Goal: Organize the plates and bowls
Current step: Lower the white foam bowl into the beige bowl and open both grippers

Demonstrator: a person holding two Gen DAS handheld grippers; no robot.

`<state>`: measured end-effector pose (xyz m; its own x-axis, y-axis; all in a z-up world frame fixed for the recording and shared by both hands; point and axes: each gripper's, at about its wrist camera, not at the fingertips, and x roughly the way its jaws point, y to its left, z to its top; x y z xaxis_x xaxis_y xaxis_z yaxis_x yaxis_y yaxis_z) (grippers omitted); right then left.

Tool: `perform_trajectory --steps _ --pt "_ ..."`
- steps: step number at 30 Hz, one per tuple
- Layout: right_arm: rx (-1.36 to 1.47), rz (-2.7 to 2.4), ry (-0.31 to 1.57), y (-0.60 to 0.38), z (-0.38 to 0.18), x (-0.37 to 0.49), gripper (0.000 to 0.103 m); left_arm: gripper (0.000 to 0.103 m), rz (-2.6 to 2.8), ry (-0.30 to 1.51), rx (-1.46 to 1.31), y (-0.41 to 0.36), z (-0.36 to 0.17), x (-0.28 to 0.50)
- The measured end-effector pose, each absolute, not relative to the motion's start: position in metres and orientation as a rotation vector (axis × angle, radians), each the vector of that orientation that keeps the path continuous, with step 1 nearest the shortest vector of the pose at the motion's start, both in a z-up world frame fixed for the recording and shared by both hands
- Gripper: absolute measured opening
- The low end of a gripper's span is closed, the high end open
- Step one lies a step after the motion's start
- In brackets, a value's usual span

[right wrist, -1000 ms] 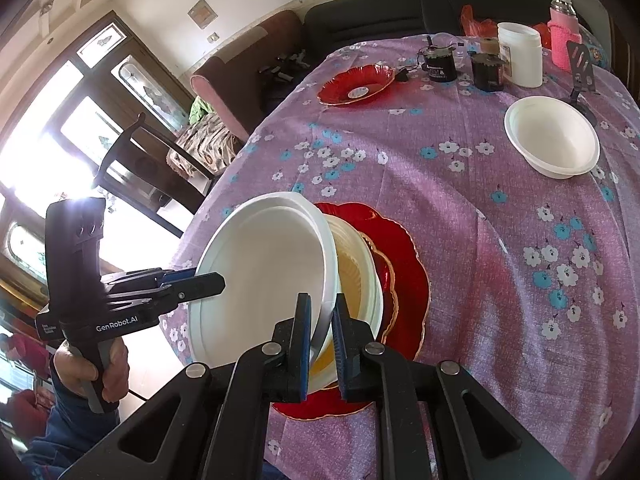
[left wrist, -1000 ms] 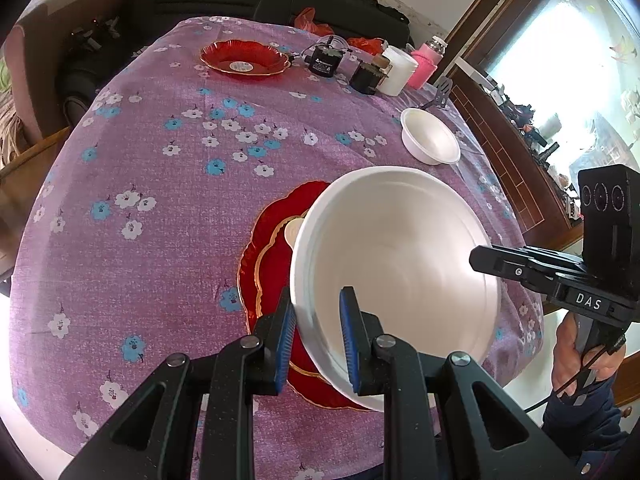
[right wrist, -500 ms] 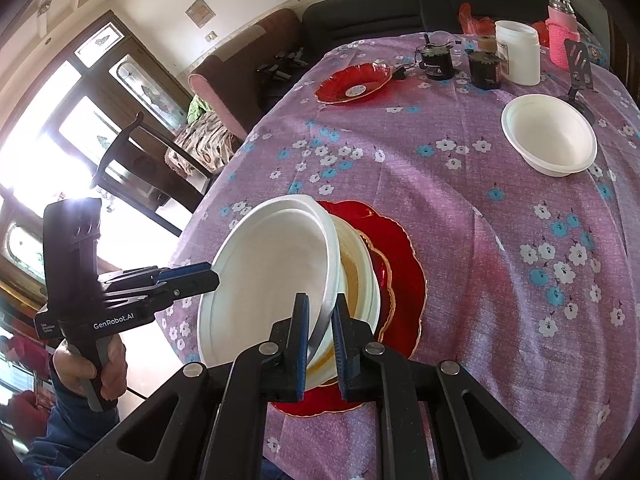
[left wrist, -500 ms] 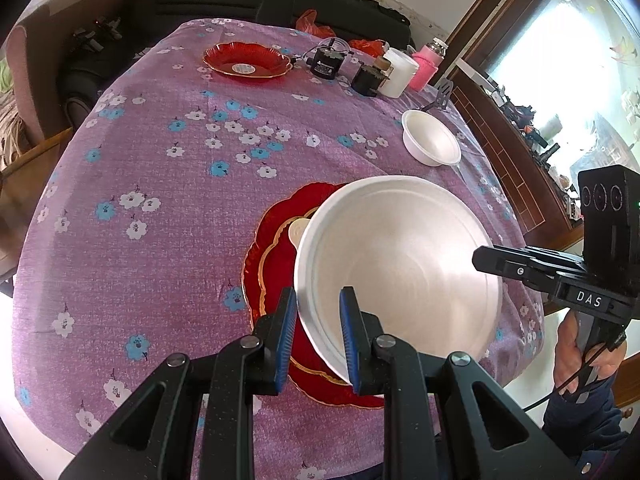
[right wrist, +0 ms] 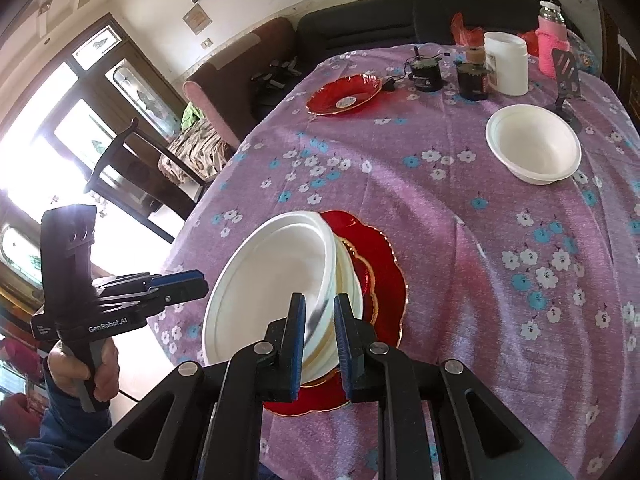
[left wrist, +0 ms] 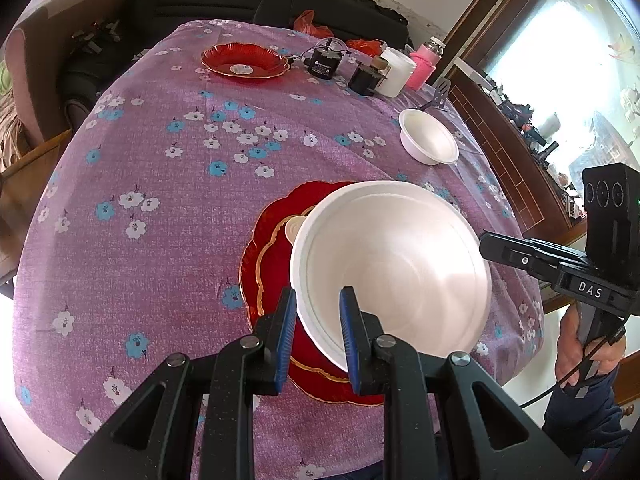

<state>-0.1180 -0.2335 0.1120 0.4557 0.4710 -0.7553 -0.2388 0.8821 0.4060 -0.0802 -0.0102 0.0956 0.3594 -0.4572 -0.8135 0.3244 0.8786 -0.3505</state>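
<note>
- Left gripper [left wrist: 316, 334]: jaws are straddling the near rim of the large white bowl [left wrist: 394, 268], nearly closed.
- Right gripper [right wrist: 319, 340]: jaws are parting slightly, with the opposite rim blurred between them.
- The bowl is tilting between both grippers, over the scalloped red plate [right wrist: 380, 264].
- Surfaces: matte, foam-like bowl; glossy gilt-edged plate.
</note>
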Motion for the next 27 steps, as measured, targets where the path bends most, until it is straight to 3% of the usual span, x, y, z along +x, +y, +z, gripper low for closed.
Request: perform_trajectory --steps 16,19,21,23,27 --pt "0.304 0.465 0.993 -0.245 0.113 -0.12 0.016 0.023 -0.489 1.076 -0.112 -0.012 0.099 -0.082" --pt "0.317 0.455 0.982 -0.252 0.116 -0.122 0.016 0.031 -0.468 1.048 -0.089 -0.015 0.102 -0.084" --pt "0.327 0.449 0.982 -0.256 0.116 -0.123 0.016 0.045 -0.443 1.025 -0.065 -0.018 0.105 -0.085" --pt "0.339 0.446 0.983 -0.259 0.114 -0.123 0.016 0.052 -0.422 1.0 -0.041 -0.021 0.108 -0.086" --pt "0.359 0.438 0.989 -0.266 0.11 -0.122 0.016 0.057 -0.386 0.965 0.007 -0.025 0.112 -0.088"
